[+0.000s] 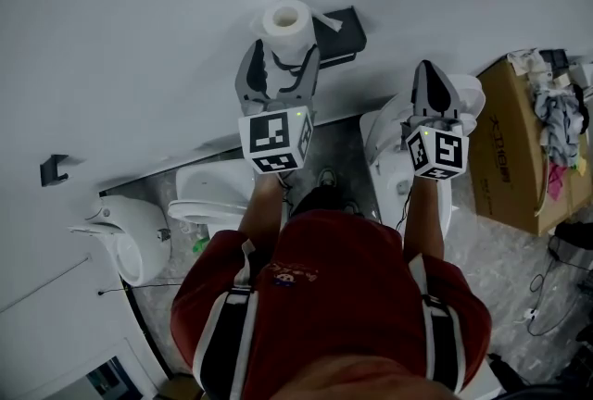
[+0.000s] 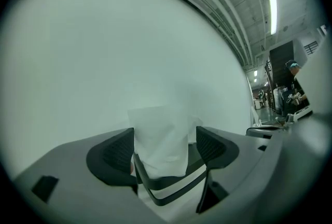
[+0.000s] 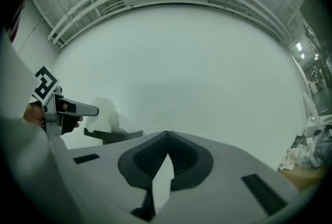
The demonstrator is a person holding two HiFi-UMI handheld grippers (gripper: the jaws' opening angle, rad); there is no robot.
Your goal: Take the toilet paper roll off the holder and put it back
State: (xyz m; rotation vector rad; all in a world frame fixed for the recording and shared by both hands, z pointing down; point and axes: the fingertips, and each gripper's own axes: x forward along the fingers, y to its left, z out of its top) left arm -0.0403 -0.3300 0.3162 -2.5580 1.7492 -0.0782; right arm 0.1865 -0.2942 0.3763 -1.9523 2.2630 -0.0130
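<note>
A white toilet paper roll (image 1: pixel 285 23) sits upright on a black wall holder (image 1: pixel 339 33) against the white wall. My left gripper (image 1: pixel 283 53) is open, its jaws standing either side of the roll's lower part. In the left gripper view the roll (image 2: pixel 161 140) stands between the two pads with a gap at the right pad, above the holder's black bracket (image 2: pixel 167 186). My right gripper (image 1: pixel 429 74) hangs to the right of the holder, shut and holding nothing. Its own view shows the closed jaws (image 3: pixel 167 137), with the roll (image 3: pixel 104 114) and holder (image 3: pixel 111 135) at far left.
Below the wall stand a white toilet (image 1: pixel 208 194) and another white fixture (image 1: pixel 387 143). A cardboard box (image 1: pixel 514 148) with cloths on top sits at the right. A white rounded bin (image 1: pixel 130 236) is at the left, and a black hook (image 1: pixel 54 168) is on the wall.
</note>
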